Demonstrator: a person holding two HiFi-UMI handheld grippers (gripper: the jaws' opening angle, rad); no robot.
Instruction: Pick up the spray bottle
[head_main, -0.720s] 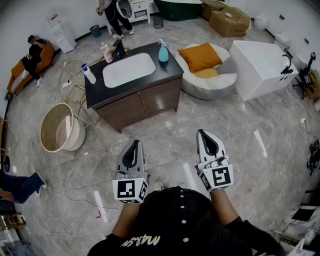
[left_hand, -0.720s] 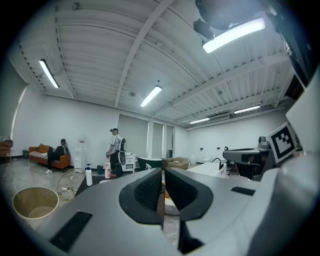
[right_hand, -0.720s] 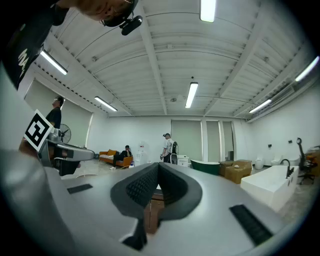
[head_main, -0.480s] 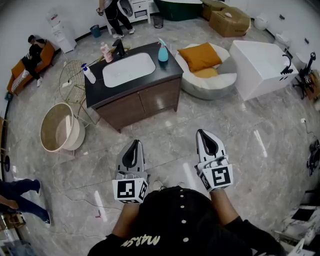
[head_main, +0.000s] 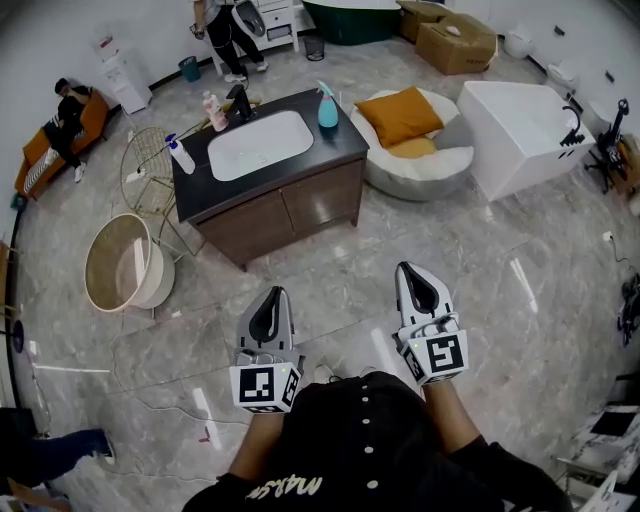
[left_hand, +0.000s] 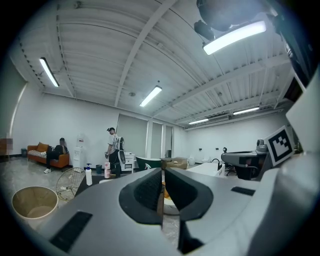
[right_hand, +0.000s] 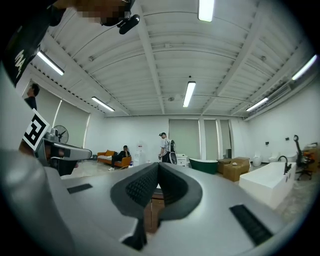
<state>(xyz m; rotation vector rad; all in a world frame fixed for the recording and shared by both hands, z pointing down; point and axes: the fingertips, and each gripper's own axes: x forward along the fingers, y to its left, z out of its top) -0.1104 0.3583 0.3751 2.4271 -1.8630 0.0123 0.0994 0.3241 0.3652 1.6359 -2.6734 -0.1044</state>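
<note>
grey marble floor (head_main: 330, 270), glossy. dark-topped vanity (head_main: 300, 205) with white basin (head_main: 258, 143) stands on it. spray bottle (head_main: 327, 106): teal, upright on the vanity's far right corner, just beside the basin. white pump bottle (head_main: 181, 155): upright at the vanity's left corner. left gripper (head_main: 271, 292) and right gripper (head_main: 406, 268): level, well short of the vanity, jaws pressed together, nothing between them.
</note>
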